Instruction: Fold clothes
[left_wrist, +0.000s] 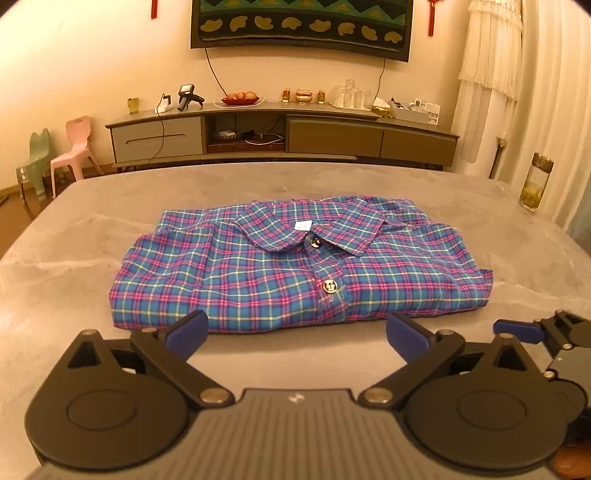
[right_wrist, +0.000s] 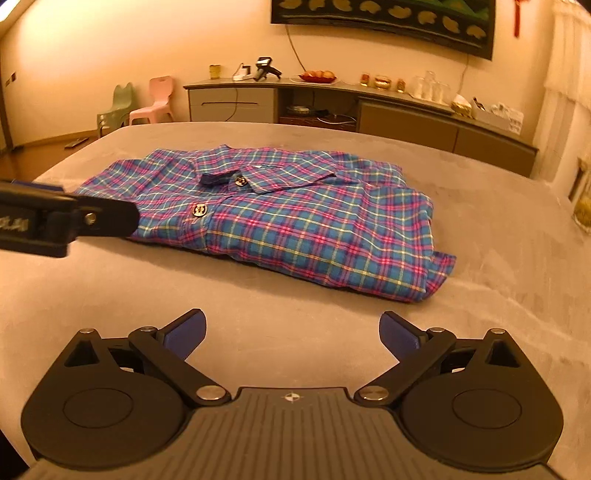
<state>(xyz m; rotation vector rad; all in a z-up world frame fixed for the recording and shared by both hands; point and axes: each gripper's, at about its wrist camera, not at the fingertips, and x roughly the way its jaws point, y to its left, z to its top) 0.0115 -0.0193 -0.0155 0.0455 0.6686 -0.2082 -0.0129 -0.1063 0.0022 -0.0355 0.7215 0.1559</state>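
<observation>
- Shirt (left_wrist: 295, 262) lying folded into a neat rectangle on the grey table (left_wrist: 74, 258), collar facing up, two metal buttons showing down the placket
- Left gripper (left_wrist: 295, 332) is hovering just short of the shirt's near edge, jaws spread wide, nothing between the blue pads (left_wrist: 188, 330)
- Right gripper (right_wrist: 291, 334) is sitting over bare tabletop, well back from the shirt's near hem, jaws released and empty too
- In the left wrist view, one blue finger of the right gripper is poking in at the right edge, beside the shirt's near corner
- A glass jar (left_wrist: 533, 184) is standing near the table's far right edge, apart from the shirt
- A low sideboard (left_wrist: 280, 136) is running along the wall behind
</observation>
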